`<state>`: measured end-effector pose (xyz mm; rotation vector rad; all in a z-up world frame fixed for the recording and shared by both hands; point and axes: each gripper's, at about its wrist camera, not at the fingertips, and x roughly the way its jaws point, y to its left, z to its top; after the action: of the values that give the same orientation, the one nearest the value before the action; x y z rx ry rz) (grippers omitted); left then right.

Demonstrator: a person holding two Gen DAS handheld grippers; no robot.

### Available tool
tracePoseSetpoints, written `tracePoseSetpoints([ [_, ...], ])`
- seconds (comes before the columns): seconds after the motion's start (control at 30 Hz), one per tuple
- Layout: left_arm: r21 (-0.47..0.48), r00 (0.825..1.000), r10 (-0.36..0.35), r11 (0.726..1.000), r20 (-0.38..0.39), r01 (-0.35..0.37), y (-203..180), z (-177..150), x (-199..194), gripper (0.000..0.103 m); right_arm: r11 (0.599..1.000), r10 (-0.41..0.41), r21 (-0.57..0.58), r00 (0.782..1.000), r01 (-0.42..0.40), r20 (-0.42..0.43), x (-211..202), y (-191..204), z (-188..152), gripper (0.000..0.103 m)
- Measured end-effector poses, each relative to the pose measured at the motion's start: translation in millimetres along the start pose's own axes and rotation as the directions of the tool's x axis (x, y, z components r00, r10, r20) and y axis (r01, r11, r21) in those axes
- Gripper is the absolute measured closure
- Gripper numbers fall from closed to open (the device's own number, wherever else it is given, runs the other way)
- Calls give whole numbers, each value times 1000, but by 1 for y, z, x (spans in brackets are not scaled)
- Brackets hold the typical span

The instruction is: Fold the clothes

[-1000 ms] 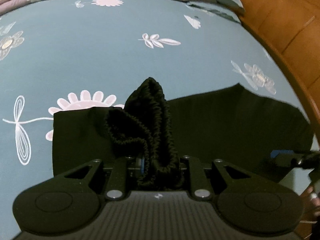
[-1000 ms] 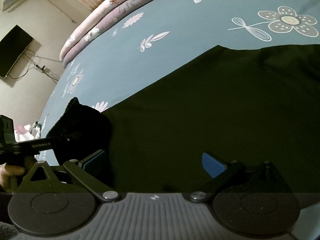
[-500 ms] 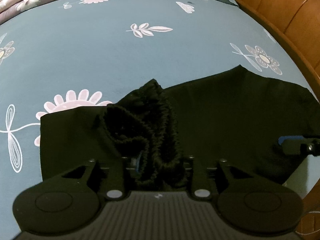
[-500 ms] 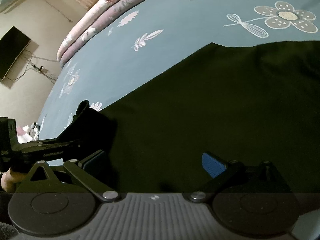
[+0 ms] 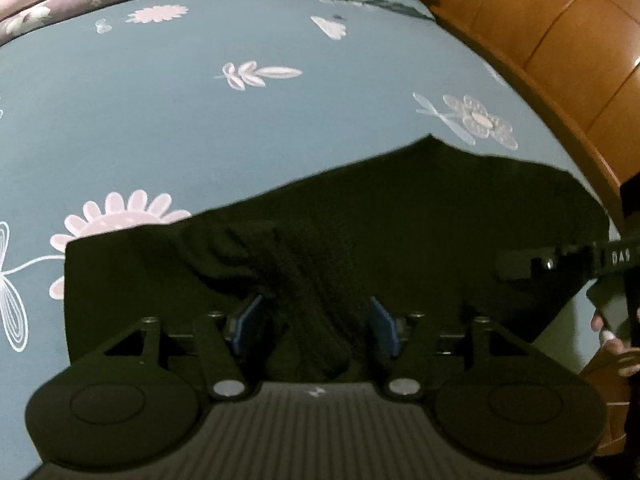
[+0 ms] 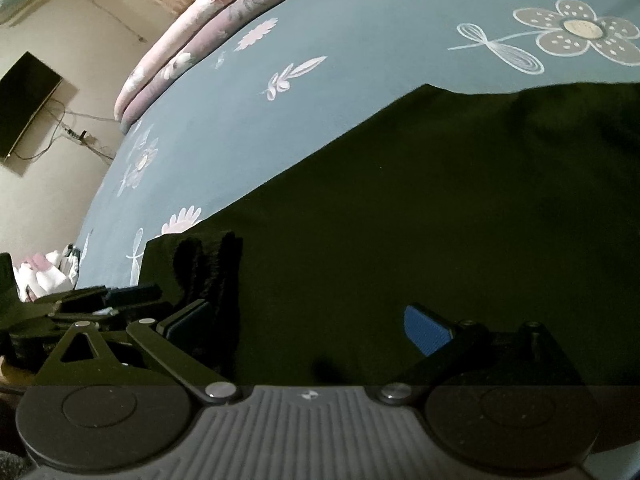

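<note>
My left claw (image 5: pixel 314 326) has just been opening, the black garment's (image 5: pixel 400 216) elastic edge (image 5: pixel 304 280) loose between its pads; right claw (image 6: pixel 308 328) apart. Garment on the bedsheet (image 5: pixel 200 132), folding unfinished.

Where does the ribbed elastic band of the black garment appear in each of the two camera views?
Left wrist view: the ribbed elastic band lies bottom centre, between the open left tongs.
Right wrist view: the band stands at lower left, just beyond the right tongs' left pad.
Shared landmark: the pink daisy print beside the garment's corner.
</note>
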<state>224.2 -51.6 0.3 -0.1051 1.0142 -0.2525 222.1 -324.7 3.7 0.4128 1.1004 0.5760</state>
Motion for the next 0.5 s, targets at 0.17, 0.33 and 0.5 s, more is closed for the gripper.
tracePoseSetpoints([
  [0.17,-55,999,-17,998,47,19,17,12,14,44,1000,-2,-8,1000,2,7,-6,1,-3,0],
  [0.33,-95,996,-85,992,13,86,23,20,48,45,1000,-25,14,1000,25,-5,-6,-3,-8,0],
  [0.5,-101,996,-73,992,58,78,33,18,26,44,999,-41,17,999,41,-7,-11,-2,-14,0],
])
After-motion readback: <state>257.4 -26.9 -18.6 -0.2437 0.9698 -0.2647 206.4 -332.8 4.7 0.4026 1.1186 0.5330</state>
